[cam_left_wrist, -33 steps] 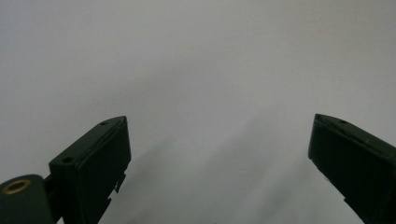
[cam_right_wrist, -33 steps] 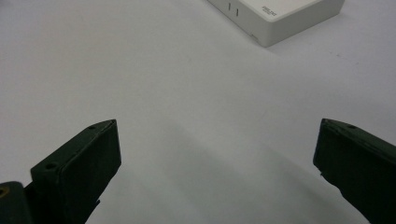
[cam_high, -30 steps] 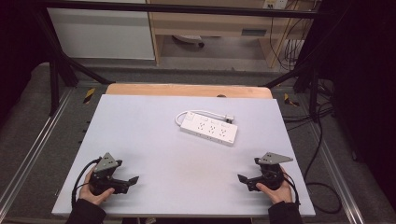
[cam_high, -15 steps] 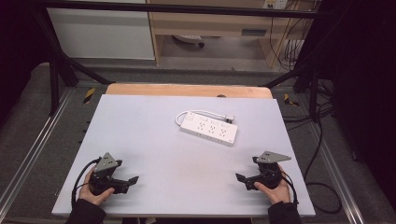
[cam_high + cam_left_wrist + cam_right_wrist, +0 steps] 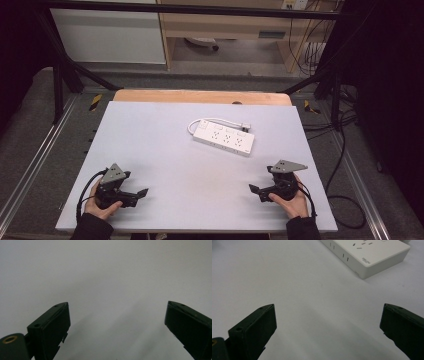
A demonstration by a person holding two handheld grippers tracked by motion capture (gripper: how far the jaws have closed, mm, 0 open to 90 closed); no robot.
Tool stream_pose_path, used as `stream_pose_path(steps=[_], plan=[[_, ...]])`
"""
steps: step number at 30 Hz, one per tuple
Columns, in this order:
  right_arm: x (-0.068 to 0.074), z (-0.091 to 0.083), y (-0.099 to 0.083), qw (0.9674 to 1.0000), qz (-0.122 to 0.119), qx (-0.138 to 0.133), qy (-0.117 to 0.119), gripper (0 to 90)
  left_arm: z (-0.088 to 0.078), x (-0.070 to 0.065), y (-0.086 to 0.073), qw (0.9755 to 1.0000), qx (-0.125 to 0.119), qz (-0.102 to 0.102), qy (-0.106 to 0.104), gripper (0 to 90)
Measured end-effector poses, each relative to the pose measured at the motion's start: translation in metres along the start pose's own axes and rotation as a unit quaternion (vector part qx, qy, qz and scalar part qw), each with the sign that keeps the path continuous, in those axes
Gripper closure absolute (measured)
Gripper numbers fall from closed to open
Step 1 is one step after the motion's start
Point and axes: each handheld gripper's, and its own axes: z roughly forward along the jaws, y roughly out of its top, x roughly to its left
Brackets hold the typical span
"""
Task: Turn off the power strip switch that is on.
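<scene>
A white power strip [image 5: 222, 137] lies flat on the white tabletop [image 5: 160, 145], right of centre toward the back, with its short white cord [image 5: 223, 120] looped behind it. In the right gripper view the power strip [image 5: 367, 252] sits ahead at the upper right. My left gripper [image 5: 143, 193] rests near the front left corner in a hand, pointing right. Its jaws stand wide apart over bare tabletop [image 5: 117, 304]. My right gripper [image 5: 254, 190] rests near the front right in the other hand, pointing left. It is open [image 5: 329, 305] with nothing between its jaws.
A strip of wooden bench [image 5: 200, 96] shows behind the white top. Metal rails [image 5: 35, 160] run along both sides, and loose black cables [image 5: 345, 165] lie on the floor at the right. A wide bare stretch of tabletop separates the two grippers.
</scene>
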Motion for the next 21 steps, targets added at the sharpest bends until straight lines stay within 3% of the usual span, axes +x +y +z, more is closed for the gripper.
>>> stream_pose_path(steps=[21], plan=[[0.006, 0.006, 0.015, 0.9999, -0.008, -0.003, -0.008, 1.5, 0.0, 0.0, 0.0, 1.0, 0.0, 0.001, 0.003, 6.2]])
